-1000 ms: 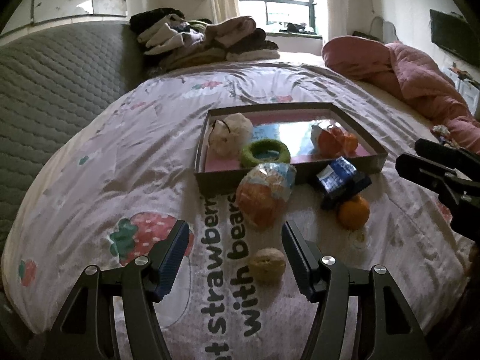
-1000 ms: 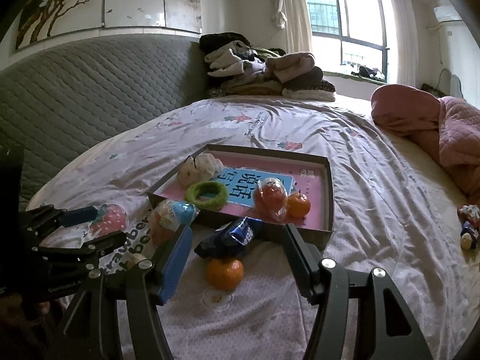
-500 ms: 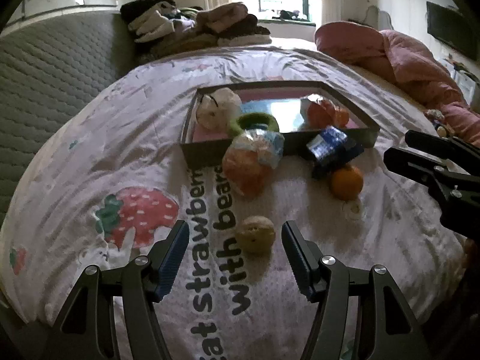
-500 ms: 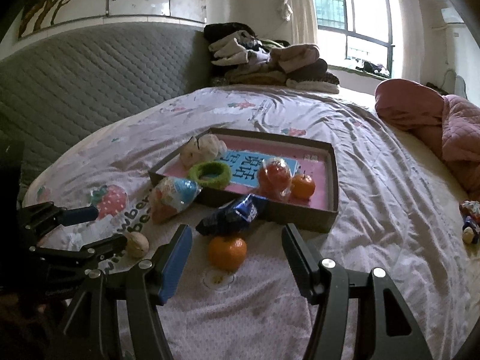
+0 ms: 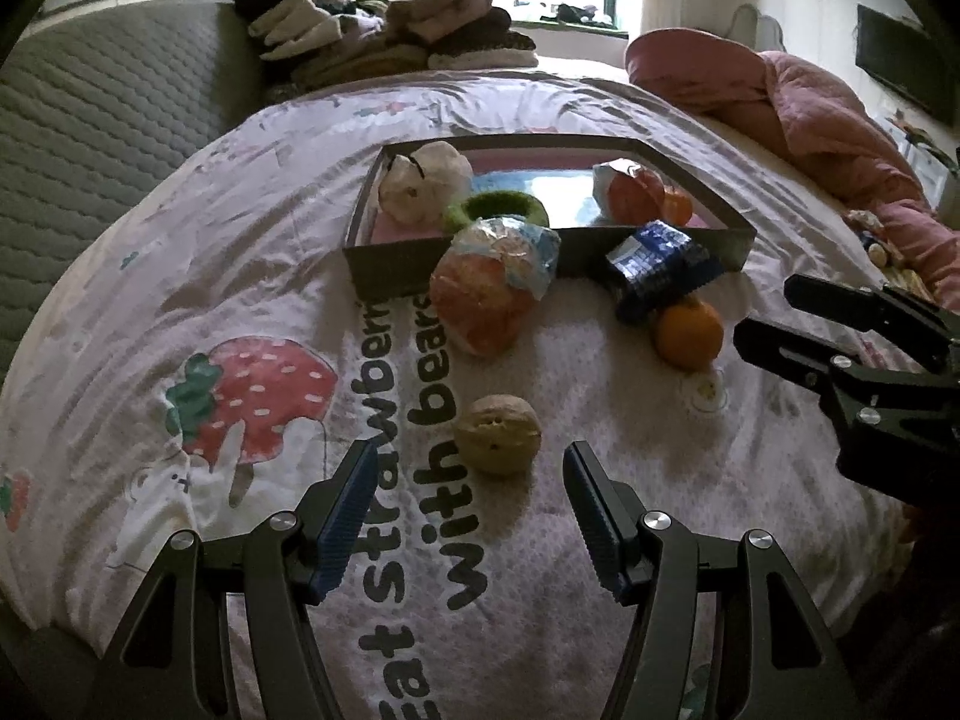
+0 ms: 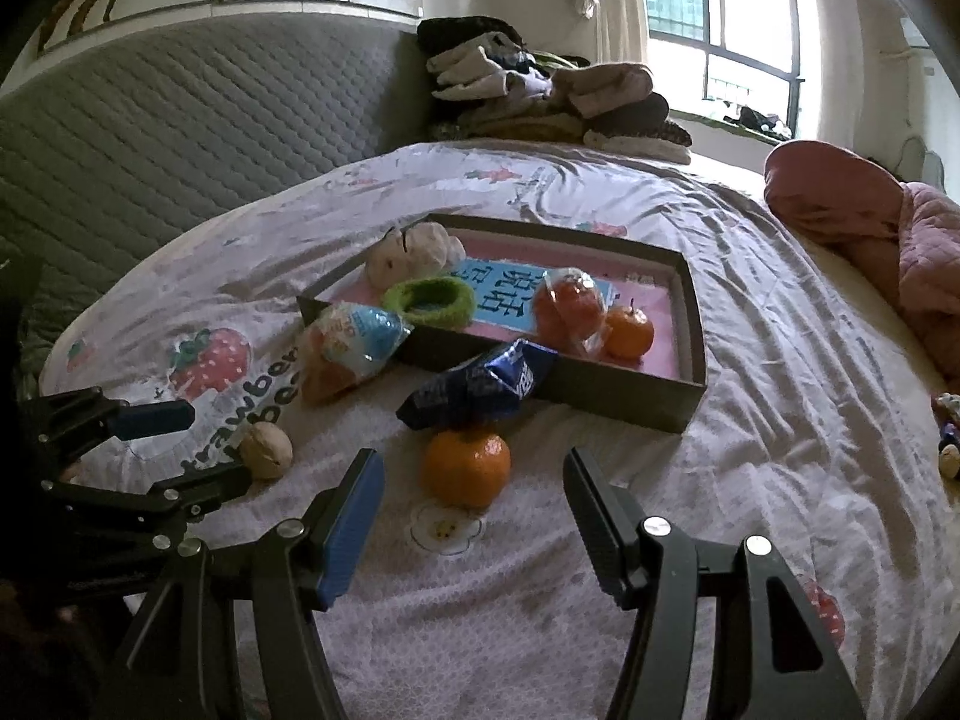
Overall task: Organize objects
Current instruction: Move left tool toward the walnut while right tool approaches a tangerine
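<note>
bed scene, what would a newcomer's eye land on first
The shallow box on the strawberry-print sheet draws the eye first, holding a green ring, a pale soft toy and a small orange. In front of it lie a loose orange, a blue packet and a walnut. The left hand-held gripper is open toward the walnut, the right hand-held gripper open toward the orange.
</note>
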A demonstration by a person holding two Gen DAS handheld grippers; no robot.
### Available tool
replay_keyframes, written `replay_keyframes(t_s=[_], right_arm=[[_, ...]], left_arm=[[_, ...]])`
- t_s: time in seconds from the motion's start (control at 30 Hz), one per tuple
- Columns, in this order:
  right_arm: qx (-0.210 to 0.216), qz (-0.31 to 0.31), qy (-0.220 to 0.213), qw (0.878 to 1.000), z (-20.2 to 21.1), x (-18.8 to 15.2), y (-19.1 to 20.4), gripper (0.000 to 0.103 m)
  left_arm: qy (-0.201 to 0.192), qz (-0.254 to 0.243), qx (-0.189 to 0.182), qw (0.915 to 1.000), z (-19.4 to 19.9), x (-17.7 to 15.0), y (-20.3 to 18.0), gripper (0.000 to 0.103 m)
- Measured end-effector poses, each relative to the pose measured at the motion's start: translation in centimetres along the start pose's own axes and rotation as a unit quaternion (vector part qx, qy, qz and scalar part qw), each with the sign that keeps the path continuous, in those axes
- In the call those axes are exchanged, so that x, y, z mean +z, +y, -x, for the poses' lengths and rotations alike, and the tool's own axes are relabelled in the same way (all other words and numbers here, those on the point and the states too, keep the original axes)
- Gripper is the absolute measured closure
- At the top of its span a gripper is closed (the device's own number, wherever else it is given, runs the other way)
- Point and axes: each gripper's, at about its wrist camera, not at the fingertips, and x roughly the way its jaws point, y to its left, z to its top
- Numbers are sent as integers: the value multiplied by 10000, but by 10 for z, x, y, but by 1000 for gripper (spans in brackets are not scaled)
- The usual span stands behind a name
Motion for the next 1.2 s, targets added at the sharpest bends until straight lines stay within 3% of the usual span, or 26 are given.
replay_keyframes(t_s=[0.63,1.2], right_arm=[[-150,13,367,9992,-34,-11,1,41],[-238,-11,381,9990,-52,-7,-1,41]], left_arm=[[131,136,-130,9997,-14,-1,0,37],[79,300,-113,9995,-37,8,7,38]])
